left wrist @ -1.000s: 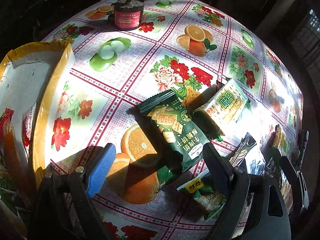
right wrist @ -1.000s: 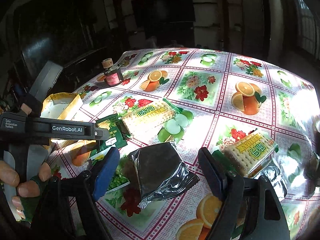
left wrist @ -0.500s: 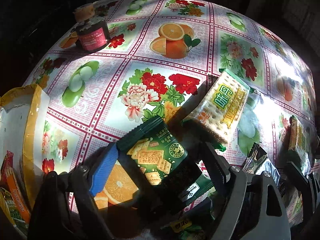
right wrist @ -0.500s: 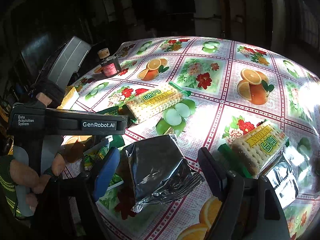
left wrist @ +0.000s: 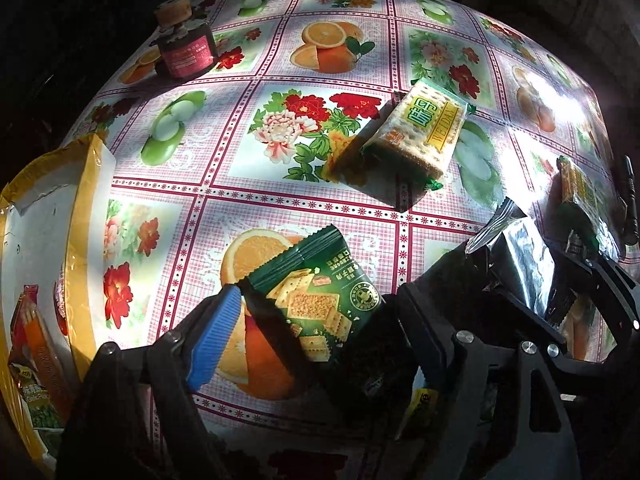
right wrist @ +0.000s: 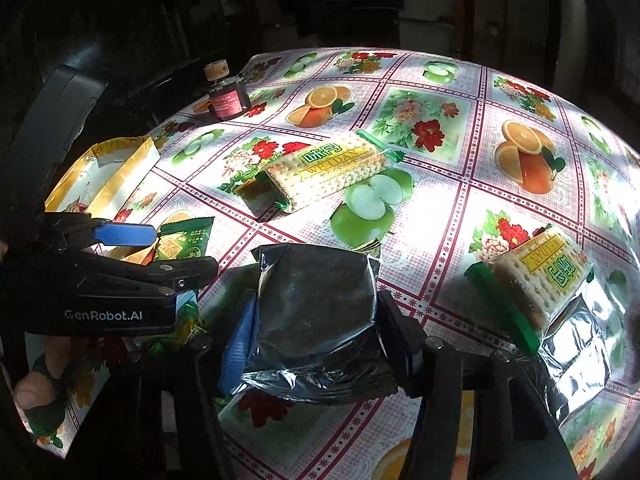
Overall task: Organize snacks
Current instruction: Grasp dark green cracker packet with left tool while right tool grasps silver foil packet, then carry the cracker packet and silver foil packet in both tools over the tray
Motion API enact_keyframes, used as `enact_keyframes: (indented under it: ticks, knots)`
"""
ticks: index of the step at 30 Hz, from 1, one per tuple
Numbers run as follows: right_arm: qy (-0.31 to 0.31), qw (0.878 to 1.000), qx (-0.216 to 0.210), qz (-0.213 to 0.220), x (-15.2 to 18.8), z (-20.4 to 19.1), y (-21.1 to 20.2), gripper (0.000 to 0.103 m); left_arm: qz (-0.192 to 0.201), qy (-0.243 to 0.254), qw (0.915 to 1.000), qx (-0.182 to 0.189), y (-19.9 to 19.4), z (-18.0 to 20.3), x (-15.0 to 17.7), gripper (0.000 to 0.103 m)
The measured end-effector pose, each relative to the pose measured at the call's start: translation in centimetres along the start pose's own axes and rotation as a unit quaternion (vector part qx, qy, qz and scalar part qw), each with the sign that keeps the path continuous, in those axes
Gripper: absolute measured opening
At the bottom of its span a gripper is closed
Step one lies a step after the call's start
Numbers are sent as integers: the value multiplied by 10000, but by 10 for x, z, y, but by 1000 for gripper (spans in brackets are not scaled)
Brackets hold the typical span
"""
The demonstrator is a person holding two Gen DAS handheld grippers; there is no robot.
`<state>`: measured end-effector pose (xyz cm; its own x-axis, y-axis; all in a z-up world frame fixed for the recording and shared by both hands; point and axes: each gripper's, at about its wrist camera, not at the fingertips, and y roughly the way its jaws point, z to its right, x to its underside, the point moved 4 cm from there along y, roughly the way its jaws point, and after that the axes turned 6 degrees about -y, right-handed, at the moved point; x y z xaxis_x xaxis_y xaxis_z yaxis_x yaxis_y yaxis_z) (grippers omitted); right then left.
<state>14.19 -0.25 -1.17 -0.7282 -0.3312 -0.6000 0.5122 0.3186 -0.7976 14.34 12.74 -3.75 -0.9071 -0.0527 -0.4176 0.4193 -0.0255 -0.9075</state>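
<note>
My left gripper is shut on a dark green cracker packet, which sits tilted between its jaws just above the flowered tablecloth; it also shows in the right wrist view. My right gripper is shut on a silver foil packet, also seen from the left wrist. A yellow open box with several snack packets inside stands at the left. Two Weidan cracker packs lie on the table.
A dark jar with a cork lid stands at the far left of the table. A small green packet lies under the left gripper. Another foil packet lies under the right Weidan pack.
My left gripper closed on the green cracker packet and lifted it slightly. My right gripper moved forward and closed on the silver foil packet.
</note>
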Motion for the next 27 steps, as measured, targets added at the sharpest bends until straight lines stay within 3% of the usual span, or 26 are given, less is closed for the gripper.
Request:
enact_keyframes:
  ticks: [7,11,13,14,15,16,23,27]
  knots:
    - [506,9984,-134,227,17,2,-25,59,-181,-235,9995,-102,-8,-8,14,84]
    - [915,9942,-285,487,28,4,-50,59,16,-191,9998,-98,-8,-3,15,85]
    - [1102,9910,-395,648,35,4,-65,59,156,-112,9998,-2,-9,1,14,80]
    - [1197,9892,-439,721,39,4,-72,59,190,-32,9998,72,-11,3,15,71]
    - [1295,9872,-491,796,43,4,-80,59,231,58,9997,99,-14,6,16,54]
    - [1376,9854,-525,854,47,5,-86,58,246,92,9996,130,-18,8,18,47]
    - [1522,9801,-519,1166,58,2,-123,59,209,69,9992,324,-30,0,34,47]
    - [1457,9793,-526,1304,57,-9,-136,59,446,57,9987,251,-56,-10,45,47]
